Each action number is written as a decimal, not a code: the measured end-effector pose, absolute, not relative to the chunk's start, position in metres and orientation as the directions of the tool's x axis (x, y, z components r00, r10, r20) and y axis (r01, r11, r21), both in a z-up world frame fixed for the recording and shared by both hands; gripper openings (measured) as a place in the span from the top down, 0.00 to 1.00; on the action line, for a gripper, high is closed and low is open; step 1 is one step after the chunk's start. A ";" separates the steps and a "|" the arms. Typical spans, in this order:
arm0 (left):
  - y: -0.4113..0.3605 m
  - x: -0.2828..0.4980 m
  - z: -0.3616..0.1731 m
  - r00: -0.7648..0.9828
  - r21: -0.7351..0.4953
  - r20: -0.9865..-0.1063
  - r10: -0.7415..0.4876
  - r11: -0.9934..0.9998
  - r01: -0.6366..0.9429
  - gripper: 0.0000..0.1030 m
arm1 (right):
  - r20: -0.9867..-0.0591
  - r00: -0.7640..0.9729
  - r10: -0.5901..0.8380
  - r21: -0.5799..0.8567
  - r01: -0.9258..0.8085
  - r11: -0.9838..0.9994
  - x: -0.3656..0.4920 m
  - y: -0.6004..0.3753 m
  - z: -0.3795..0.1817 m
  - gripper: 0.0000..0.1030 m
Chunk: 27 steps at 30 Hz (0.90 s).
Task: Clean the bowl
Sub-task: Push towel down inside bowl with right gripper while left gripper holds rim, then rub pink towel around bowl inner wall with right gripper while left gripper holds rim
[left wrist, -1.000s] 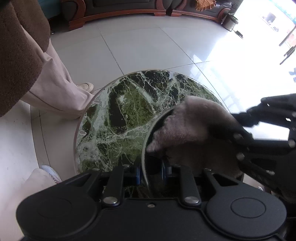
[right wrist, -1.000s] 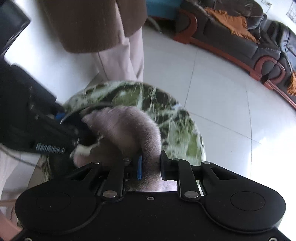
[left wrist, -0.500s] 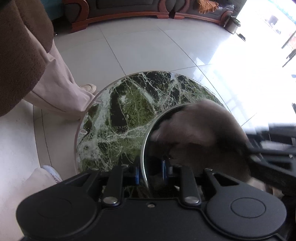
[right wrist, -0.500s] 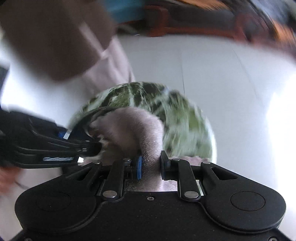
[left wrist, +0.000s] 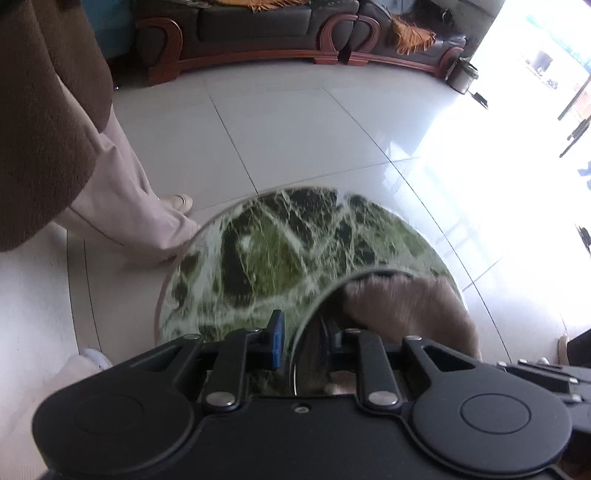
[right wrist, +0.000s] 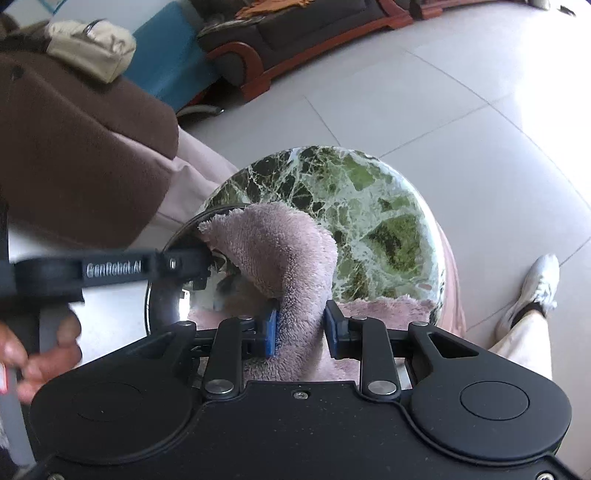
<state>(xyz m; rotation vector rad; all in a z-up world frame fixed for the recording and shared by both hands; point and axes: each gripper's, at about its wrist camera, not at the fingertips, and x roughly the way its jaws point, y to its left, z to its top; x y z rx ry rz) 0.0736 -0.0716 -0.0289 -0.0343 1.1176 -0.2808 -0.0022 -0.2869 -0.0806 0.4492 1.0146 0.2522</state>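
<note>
The right gripper (right wrist: 300, 326) has the pink cloth (right wrist: 284, 251) between its blue pads, one pad (right wrist: 272, 332) pressed into the pile while the other stands just off it; its jaws are opening, yet the cloth is not free of them. From the pads the cloth rises in a fold and drapes over into the bowl (right wrist: 166, 299), a shiny steel one whose inside mirrors the cloth. The left gripper (left wrist: 301, 338) is closing and already grips the bowl's near rim, one pad outside and the other inside the wall. In the right view this gripper (right wrist: 201, 264) reaches in from the left, level, and bites the rim, with a hand (right wrist: 37, 354) around its grey handle. The bowl (left wrist: 369, 291) is tilted up on edge over the near right part of a round green marble table (left wrist: 266, 251), the cloth (left wrist: 406, 306) filling its far half. More cloth lies on the table's near edge under the right gripper. Beyond the table is pale tiled floor (left wrist: 280, 122), a person's brown coat (left wrist: 40, 110) and pink trousers at the left, a white shoe (right wrist: 532, 288) to the right, and a dark sofa (left wrist: 258, 26) along the far wall.
</note>
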 end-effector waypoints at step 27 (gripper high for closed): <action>-0.072 0.060 -0.037 0.303 -0.125 -0.932 -0.197 0.962 0.243 0.84 | -0.771 0.583 0.257 -0.239 -0.639 0.731 0.048 -0.191 -0.050 0.75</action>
